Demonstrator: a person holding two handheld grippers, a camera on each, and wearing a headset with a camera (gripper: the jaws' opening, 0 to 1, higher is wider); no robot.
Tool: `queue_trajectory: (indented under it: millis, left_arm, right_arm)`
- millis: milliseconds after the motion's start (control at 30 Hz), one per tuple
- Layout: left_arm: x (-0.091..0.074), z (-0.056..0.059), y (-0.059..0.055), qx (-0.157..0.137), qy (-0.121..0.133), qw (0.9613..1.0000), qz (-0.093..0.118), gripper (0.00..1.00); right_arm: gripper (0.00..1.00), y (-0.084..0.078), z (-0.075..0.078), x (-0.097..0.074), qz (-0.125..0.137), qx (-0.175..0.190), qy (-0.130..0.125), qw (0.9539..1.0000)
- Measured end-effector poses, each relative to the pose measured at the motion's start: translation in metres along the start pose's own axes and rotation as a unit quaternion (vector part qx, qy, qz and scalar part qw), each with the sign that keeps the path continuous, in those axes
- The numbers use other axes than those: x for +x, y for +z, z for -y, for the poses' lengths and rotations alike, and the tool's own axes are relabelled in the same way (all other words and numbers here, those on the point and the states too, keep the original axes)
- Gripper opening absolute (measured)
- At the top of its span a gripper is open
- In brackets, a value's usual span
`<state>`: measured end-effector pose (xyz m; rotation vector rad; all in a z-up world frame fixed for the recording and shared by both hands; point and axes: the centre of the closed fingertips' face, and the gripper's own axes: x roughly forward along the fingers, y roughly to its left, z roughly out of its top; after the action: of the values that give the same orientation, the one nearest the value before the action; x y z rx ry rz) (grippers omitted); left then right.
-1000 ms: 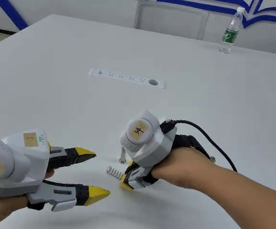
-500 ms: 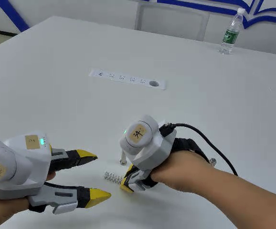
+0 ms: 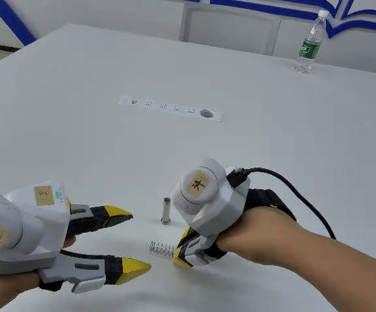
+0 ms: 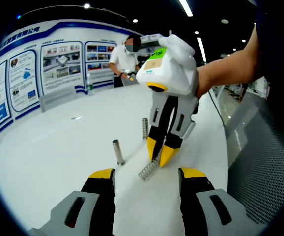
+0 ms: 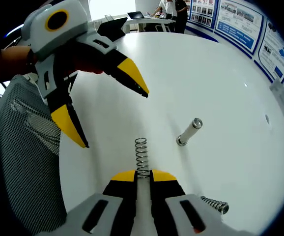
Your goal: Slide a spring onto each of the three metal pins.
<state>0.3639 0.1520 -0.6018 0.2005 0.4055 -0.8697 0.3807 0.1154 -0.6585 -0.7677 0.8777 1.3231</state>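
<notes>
While the left hand-held gripper (image 3: 139, 239) gapes, the right hand-held gripper (image 5: 143, 176) pinches a coiled spring (image 5: 141, 153).

The white table (image 3: 77, 97) carries a white power strip (image 3: 170, 108), flat near its centre, and a clear bottle (image 3: 309, 41), upright near the far edge. On the near part, a bare metal pin (image 3: 166, 210) stands upright. A spring (image 3: 161, 247) is just beside it, not touching; surface contact cannot be confirmed. A second pin (image 4: 145, 128), wrapped in a coil, stands nearby.
</notes>
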Motion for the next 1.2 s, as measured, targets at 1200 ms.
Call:
queue_trajectory:
  millis: [1200]
  left_arm:
    - [0.018,0.032,0.007,0.064,-0.077,0.995,0.001,0.23]
  right_arm:
    - [0.11,0.012,-0.031,-0.05,-0.014,-0.134,0.048,0.9898]
